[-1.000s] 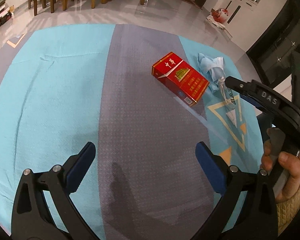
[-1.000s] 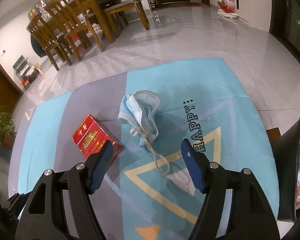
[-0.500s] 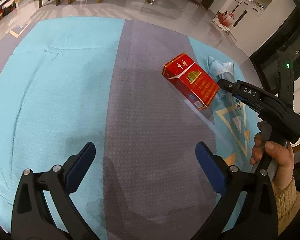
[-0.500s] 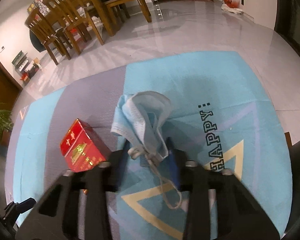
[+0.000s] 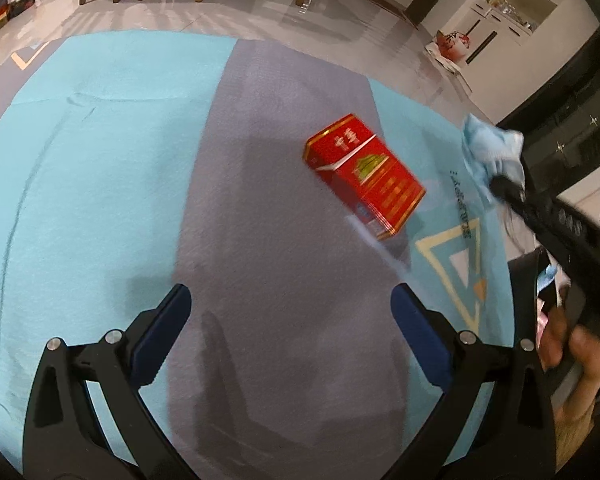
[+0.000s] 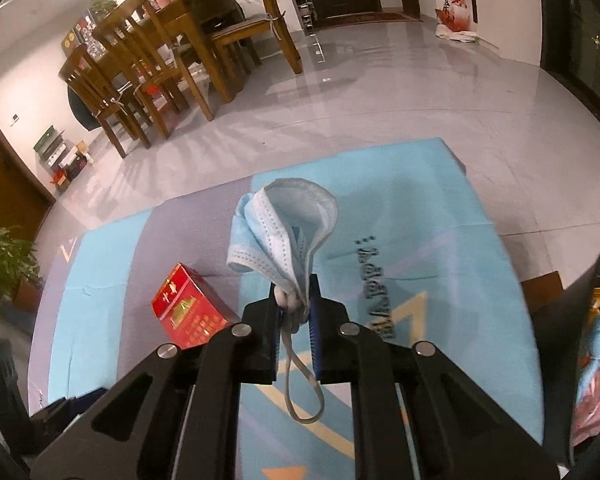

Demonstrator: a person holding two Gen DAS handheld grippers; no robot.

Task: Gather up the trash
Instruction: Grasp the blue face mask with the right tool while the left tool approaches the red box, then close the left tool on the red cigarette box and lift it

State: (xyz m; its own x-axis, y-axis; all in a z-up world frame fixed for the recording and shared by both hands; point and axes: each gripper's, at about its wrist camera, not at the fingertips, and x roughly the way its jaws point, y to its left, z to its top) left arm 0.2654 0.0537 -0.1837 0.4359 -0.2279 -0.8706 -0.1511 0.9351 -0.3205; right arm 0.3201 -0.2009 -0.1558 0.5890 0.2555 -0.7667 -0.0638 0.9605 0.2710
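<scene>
Right wrist view, centre frame: our right gripper, jaws just closing, pinches a crumpled pale-blue face mask lifted off the blue-and-grey mat. We judge its dangling ear loop may snag. Lower left, our left gripper gapes empty; a red cardboard box lies mid-mat. No bin shows.

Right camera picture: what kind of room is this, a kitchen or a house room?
Probably a home's dining and living area: a wooden dining table with chairs, a shiny tiled floor, and a blue play mat printed with letters.
</scene>
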